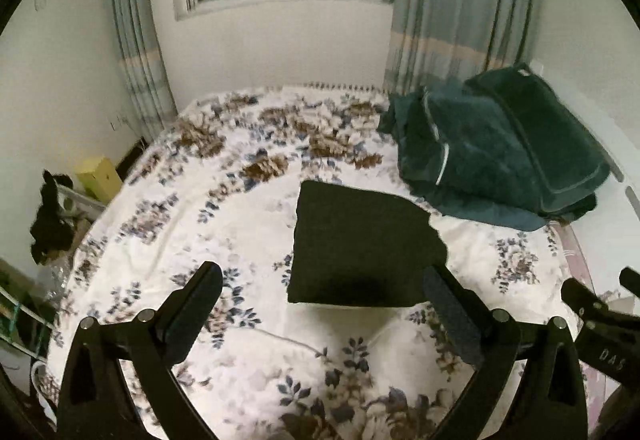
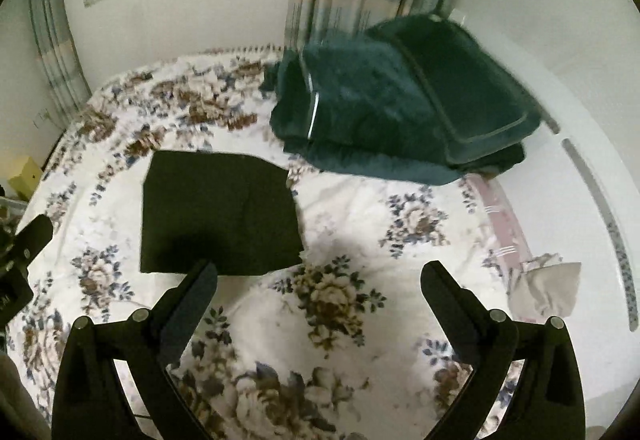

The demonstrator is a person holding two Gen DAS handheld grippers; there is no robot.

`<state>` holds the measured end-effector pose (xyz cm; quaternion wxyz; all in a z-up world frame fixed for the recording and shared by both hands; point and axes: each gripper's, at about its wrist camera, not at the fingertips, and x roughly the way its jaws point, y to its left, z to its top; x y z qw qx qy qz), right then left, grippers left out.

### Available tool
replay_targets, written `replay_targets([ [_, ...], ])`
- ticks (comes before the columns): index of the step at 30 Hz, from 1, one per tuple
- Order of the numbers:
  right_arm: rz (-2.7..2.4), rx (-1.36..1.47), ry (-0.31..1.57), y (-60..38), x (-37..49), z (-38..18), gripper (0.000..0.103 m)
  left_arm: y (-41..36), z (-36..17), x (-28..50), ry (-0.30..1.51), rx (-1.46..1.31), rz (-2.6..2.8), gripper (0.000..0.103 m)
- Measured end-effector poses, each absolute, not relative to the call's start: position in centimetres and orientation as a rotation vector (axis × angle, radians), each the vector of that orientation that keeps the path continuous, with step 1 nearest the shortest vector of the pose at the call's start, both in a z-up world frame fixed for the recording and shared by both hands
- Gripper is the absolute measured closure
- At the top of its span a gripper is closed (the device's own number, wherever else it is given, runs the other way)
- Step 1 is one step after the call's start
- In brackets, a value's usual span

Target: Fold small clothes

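We see our left gripper spread wide with nothing between its fingers, and our right gripper likewise released and empty. Both hang above the bed and look down at its flowered cover.

The folded dark garment lies flat on the cover. From the left claw it sits straight ahead, just beyond the fingertips, with its near edge lined up between them. From the right claw the same piece lies ahead and to the left, its near edge just past the left fingertip. Neither claw touches it.

Farther off, ahead and to the right of both claws, a pile of dark green bedding rests at the far corner of the bed, well apart from the garment. It looks like stacked, folded layers with pale piping; we cannot tell what the single pieces are.

Of containers we make out little: a yellowish box stands off the bed, far to the left of the left claw, and its contents are hidden. The right gripper's black frame shows at the right edge of the left wrist view.
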<state>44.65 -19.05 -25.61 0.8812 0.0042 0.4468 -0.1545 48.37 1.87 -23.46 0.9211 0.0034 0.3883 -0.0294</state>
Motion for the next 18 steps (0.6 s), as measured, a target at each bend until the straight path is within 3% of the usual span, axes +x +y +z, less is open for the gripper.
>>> replay_targets([
  [9,-0.287,0.000,0.802,-16.8,31.5,-14.9,0.000,3.1,-15.6,38.1,0.695,0.008,-0.040,0.000],
  [18,-0.259,-0.026,0.685,-15.1,21.2,-7.9,0.000,3.1,-11.7,30.8,0.639,-0.008,-0.060,0.000],
])
